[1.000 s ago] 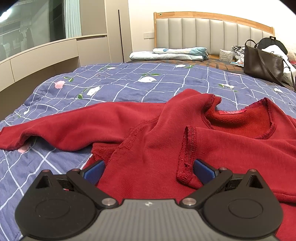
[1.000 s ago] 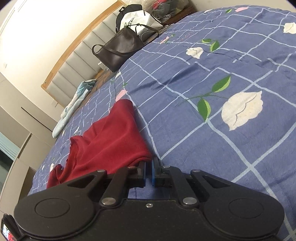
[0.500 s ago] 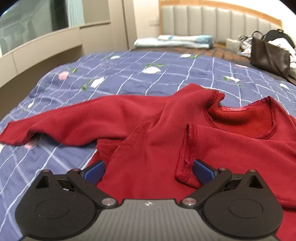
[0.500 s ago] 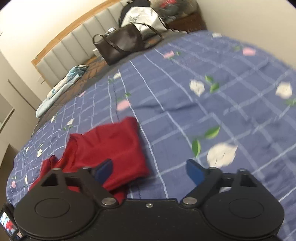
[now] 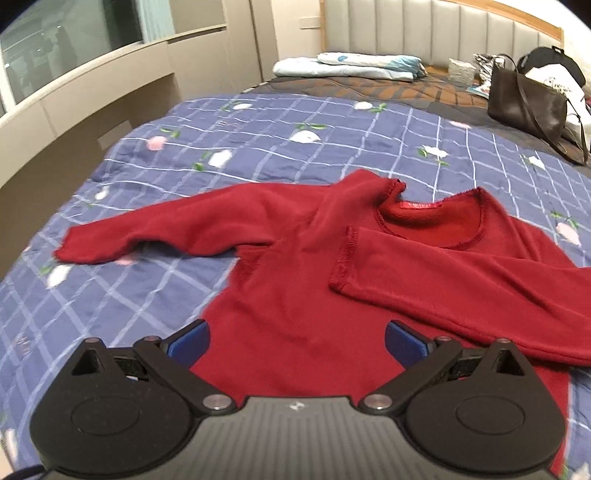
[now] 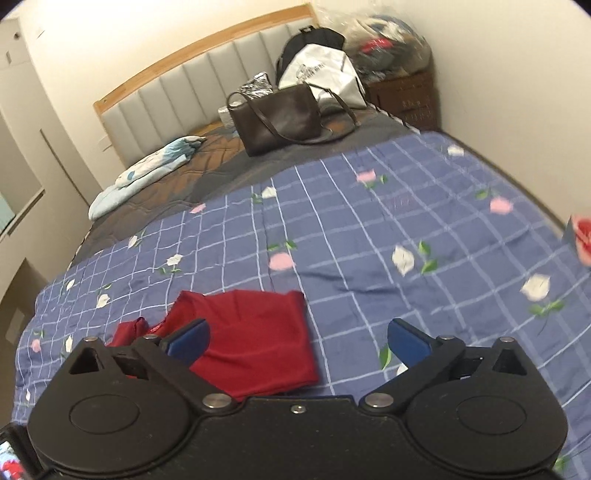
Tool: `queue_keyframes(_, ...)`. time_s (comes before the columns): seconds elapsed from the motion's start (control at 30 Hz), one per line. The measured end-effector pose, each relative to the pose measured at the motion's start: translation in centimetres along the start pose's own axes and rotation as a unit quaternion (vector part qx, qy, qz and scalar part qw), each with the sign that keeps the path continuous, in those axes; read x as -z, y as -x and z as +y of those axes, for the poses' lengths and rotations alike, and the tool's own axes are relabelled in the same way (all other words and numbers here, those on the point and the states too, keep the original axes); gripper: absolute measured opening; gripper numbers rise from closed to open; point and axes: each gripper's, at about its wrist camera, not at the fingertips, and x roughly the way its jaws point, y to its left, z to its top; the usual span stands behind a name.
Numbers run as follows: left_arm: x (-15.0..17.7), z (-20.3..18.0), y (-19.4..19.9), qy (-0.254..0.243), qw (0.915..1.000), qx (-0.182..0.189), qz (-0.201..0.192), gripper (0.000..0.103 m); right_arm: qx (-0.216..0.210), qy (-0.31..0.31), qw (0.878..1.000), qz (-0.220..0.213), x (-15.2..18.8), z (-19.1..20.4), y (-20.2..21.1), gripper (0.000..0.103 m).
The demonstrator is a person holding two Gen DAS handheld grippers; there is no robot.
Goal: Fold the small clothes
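Observation:
A small red sweater (image 5: 295, 280) lies on the blue checked bedspread (image 5: 258, 147). Its right sleeve (image 5: 461, 284) is folded across the chest, and its left sleeve (image 5: 177, 229) stretches out to the left. The neck with a red label (image 5: 421, 204) points to the headboard. My left gripper (image 5: 297, 341) hovers open above the sweater's lower body, holding nothing. In the right wrist view the sweater's folded right side (image 6: 255, 339) lies below and left of my right gripper (image 6: 297, 339), which is open, raised above the bed and holds nothing.
A dark brown handbag (image 6: 277, 118) and a white bag (image 6: 321, 74) stand at the head of the bed. Folded light bedding (image 5: 347, 66) lies by the padded headboard (image 5: 443, 33). A beige cabinet ledge (image 5: 92, 99) runs along the left side. A nightstand (image 6: 406, 96) stands in the right corner.
My right gripper let go of the sweater's edge, opened and rose away from the bed. My left gripper pulled back and up, so more of the sweater shows.

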Motion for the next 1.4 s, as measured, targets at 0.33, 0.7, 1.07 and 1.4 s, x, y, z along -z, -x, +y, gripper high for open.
queue_keyframes(0.33,-1.1,6.2,10.4,0.075,0.996,-0.037,0.032,0.103,0.0,0.073,0.997,0.001,-5.1,5.2,8.8,0.102)
queue_keyframes(0.7,-1.7,16.5,13.7,0.143,0.9824,-0.101,0.065,0.103,-0.054,0.133,0.989,0.026,-4.1,13.0,11.7,0.102)
queue_keyframes(1.07,-2.1,28.8,6.3,0.179,0.971,-0.117,0.106,0.103,-0.028,0.172,0.983,0.053,0.7,25.4,7.4,0.102)
queue_keyframes(1.4,-5.3,37.3,-5.6,0.186,0.9697,-0.096,0.126,0.103,-0.013,0.169,0.973,0.159,10.7,36.4,-2.1,0.102)
